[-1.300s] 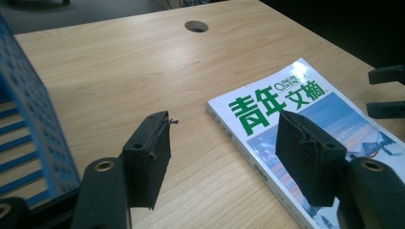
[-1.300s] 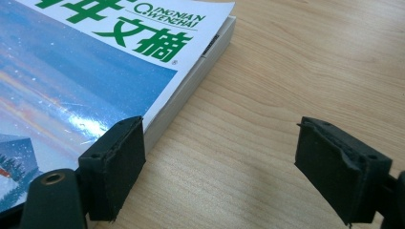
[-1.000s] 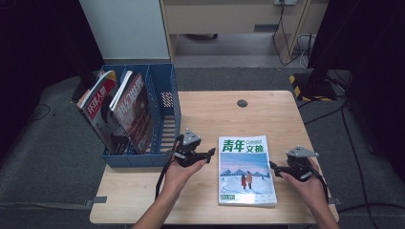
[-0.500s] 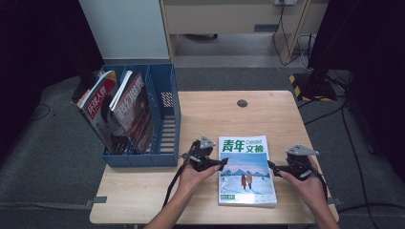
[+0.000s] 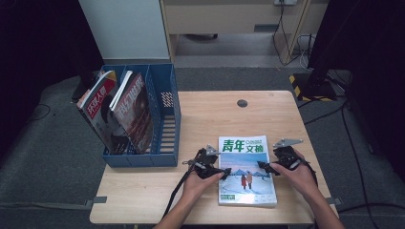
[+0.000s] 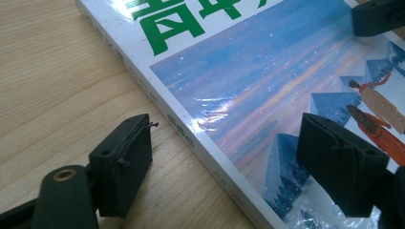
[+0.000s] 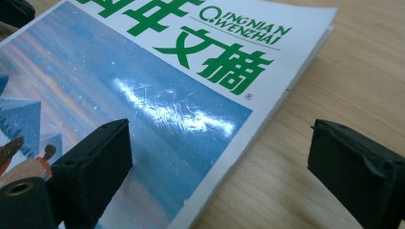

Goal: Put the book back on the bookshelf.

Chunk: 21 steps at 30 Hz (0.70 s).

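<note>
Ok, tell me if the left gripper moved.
Yes. The left gripper moved right, from beside the blue file rack to the magazine edge.

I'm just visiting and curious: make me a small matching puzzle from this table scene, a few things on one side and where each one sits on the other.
Things:
1. magazine with green title
2. blue file rack
3. left gripper
4. right gripper

Places:
A. at the left side of the table, holding two magazines upright
B. fingers open astride the flat magazine's right edge
C. lying flat on the table in front of the person
D. fingers open astride the flat magazine's left edge

Pairs: 1-C, 2-A, 3-D, 4-B
</note>
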Each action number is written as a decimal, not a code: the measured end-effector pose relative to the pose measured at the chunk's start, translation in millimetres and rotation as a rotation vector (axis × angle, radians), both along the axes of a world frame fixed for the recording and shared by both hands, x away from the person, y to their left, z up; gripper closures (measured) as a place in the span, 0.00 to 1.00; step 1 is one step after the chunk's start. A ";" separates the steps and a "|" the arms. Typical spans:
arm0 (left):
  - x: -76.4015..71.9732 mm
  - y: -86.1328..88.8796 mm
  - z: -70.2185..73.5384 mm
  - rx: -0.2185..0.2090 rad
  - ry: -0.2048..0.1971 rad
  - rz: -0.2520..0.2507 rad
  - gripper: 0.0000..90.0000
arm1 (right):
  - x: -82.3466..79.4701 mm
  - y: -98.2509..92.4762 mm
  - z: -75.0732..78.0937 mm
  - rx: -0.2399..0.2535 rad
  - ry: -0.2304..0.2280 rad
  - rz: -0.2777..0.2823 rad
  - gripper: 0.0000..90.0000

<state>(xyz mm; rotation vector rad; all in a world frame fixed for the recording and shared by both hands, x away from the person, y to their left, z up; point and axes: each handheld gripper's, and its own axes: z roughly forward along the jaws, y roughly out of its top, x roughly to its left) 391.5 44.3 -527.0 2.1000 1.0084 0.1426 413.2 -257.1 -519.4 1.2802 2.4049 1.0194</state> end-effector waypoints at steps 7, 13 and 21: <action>-0.5 -0.7 -2.8 -0.020 -0.014 -0.007 0.20 | 9.6 1.8 -5.9 0.069 0.061 0.016 0.09; -4.6 -2.3 -4.5 -0.046 -0.024 -0.012 0.25 | 10.7 4.2 -7.7 0.084 0.067 0.036 0.10; -7.7 -2.4 -7.3 -0.065 -0.046 0.003 0.24 | 8.5 4.6 -5.3 0.068 0.058 0.059 0.15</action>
